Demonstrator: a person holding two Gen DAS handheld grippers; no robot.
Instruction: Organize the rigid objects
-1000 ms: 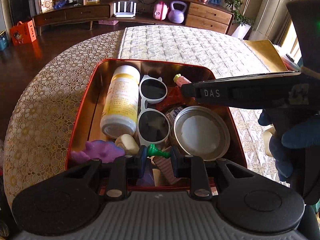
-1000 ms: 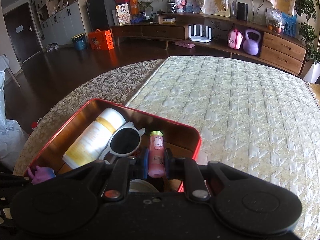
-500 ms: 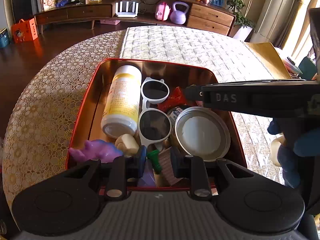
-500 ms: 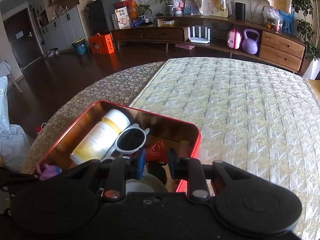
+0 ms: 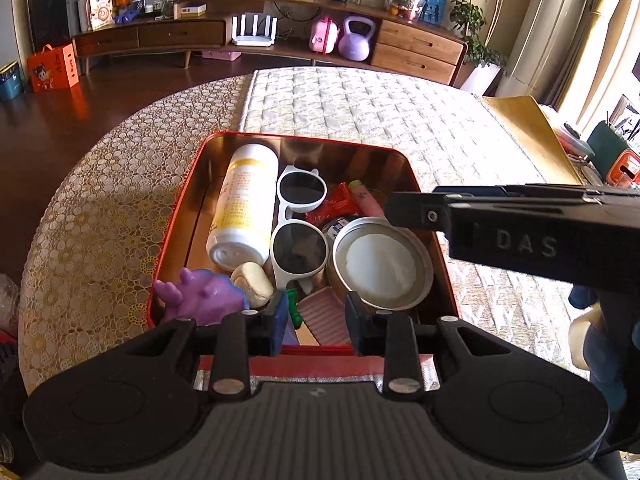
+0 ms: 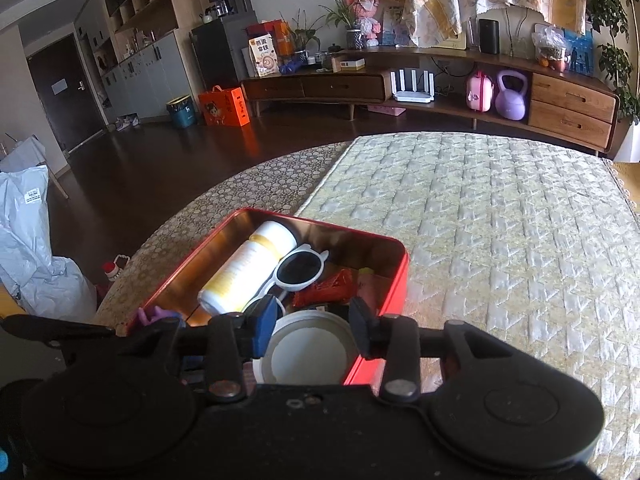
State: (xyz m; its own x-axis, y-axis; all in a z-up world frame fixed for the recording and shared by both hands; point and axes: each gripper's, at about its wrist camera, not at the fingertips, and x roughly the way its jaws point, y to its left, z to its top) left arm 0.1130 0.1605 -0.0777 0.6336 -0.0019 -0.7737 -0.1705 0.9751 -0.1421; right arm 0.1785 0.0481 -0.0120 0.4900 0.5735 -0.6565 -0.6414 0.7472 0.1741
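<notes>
The red metal tin [image 5: 176, 216] with a shiny gold inside sits on a lace-patterned tablecloth [image 5: 92, 216] at the near edge of the table, packed with small things. In the left wrist view it holds a white cylindrical bottle with a yellow label [image 5: 246, 208] lying on its side, white-framed round sunglasses [image 5: 298, 220] just beside it, a red crinkled wrapper [image 5: 334, 206], a pink tube with a green cap [image 5: 366, 198], a round silver tin lid [image 5: 382, 264], a purple rubbery toy [image 5: 202, 294] and a cream-coloured lump [image 5: 252, 278]. A small green piece [image 5: 293, 306] and a pink ribbed item [image 5: 326, 314] lie partly hidden behind the left gripper [image 5: 314, 322], whose jaws have just been opening and stand apart over them, pressing on nothing. The right gripper [image 5: 404, 208] reaches in from the right, side-on, covering the tin's right rim.

In the right wrist view the right gripper [image 6: 312, 328] hangs above the tin [image 6: 394, 280]; its jaws have just been opening and stand released, empty, with the lid [image 6: 308, 354] seen below through the gap. The bottle [image 6: 250, 270], the sunglasses [image 6: 300, 270] and the wrapper [image 6: 326, 288] show beyond; the pink tube is dim against the far wall. A quilted cream mat [image 6: 500, 240] lies to the right.
</notes>
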